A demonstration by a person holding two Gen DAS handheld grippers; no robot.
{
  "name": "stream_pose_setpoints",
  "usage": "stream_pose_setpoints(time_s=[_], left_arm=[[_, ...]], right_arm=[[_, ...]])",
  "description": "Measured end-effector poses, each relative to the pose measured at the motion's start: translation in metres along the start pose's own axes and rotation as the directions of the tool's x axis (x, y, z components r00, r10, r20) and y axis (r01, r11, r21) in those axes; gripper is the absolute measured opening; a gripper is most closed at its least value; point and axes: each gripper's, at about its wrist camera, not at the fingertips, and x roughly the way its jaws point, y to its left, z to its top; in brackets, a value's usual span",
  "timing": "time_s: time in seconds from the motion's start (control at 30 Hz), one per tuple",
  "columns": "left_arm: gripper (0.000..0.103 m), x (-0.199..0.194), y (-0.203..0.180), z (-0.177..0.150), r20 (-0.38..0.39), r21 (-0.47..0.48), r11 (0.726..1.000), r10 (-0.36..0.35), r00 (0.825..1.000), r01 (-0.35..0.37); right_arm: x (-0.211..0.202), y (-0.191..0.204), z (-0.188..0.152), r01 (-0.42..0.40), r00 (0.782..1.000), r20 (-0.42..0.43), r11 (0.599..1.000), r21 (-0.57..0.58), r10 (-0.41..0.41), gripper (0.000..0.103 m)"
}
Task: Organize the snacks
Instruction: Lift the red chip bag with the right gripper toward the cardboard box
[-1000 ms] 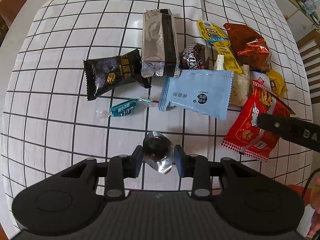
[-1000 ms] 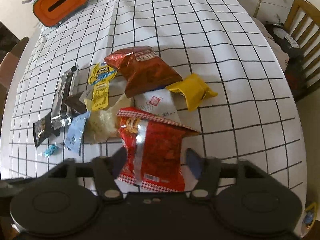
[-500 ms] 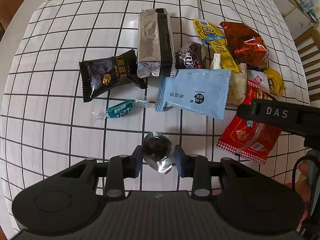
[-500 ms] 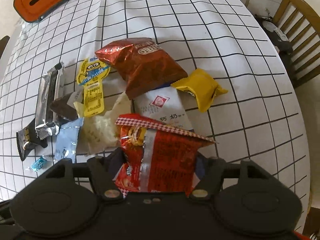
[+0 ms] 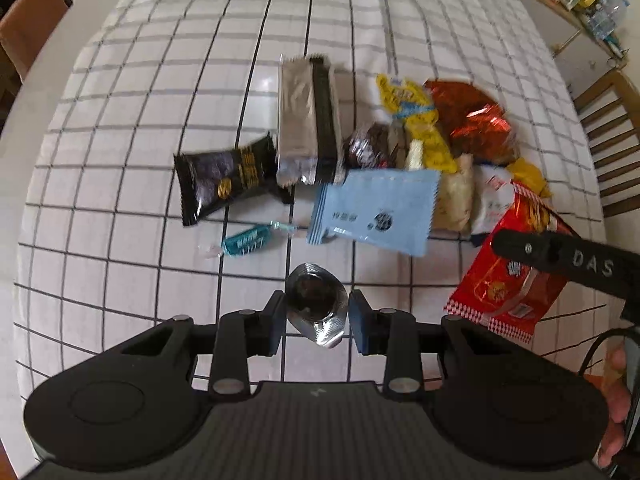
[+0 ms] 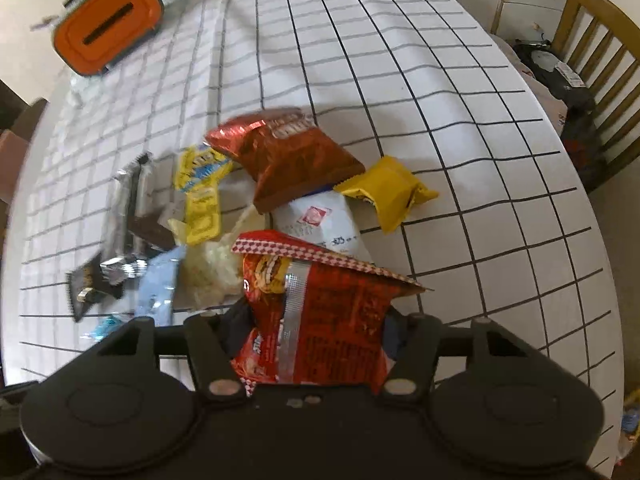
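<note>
The left claw (image 5: pixel 316 314) is narrow, gripping one small silver foil-wrapped sweet with a dark centre (image 5: pixel 316 306) between its two pads, held above the white counter cloth with black grid lines (image 5: pixel 160 80). The right claw (image 6: pixel 312 328) is closing its jaws on one large red crinkled snack bag with a checked top edge (image 6: pixel 320 312), which sits between the two fingers and bulges over them; from the left wrist view the same red bag shows under the black right finger.

The rest of the snacks lie in one loose heap on the counter, many overlapping. Counted from the left wrist view: one black glossy sachet with gold print (image 5: pixel 224 180), one long silver and black foil bar (image 5: pixel 308 120), one small teal twist-wrapped candy (image 5: pixel 246 240), one pale blue flat packet with zigzag ends (image 5: pixel 376 208), one dark brown round-ended wrapper (image 5: pixel 366 146), one yellow cartoon-printed strip packet (image 5: pixel 416 120), one reddish-brown foil crisp bag (image 5: pixel 472 120). The right wrist view adds one yellow pillow-shaped packet (image 6: pixel 388 192), one white packet with a red square mark (image 6: pixel 320 220) and one clear bag of pale crumbly pieces (image 6: pixel 212 268).

One orange slotted box (image 6: pixel 108 36) stands at the far edge of the counter, well apart from the heap. One wooden chair (image 6: pixel 596 40) stands beside the counter
</note>
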Motion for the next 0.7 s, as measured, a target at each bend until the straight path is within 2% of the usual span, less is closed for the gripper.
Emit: stream_pose_setpoints(time_s=[0.17,0.43,0.7], left_arm=[[0.033,-0.031,-0.009,-0.004,0.059,0.028,1.0,0.0,0.998,-0.001],[0.033,-0.085,-0.029,-0.03,0.156,0.097,0.995,-0.016,0.988,0.001],[0.033,-0.114,-0.053,-0.076,0.168,0.17,0.985,-0.045,0.985,0.016]], right_arm=[[-0.034,-0.005,-0.004,-0.055,0.998,0.039,0.998,-0.043,0.057,0.062],[-0.105,-0.018,-0.019,-0.136,0.981,0.118,0.983,-0.126,0.151,0.062],[-0.144,-0.04,-0.052,-0.178,0.975,0.101,0.965,-0.192,0.2,0.062]])
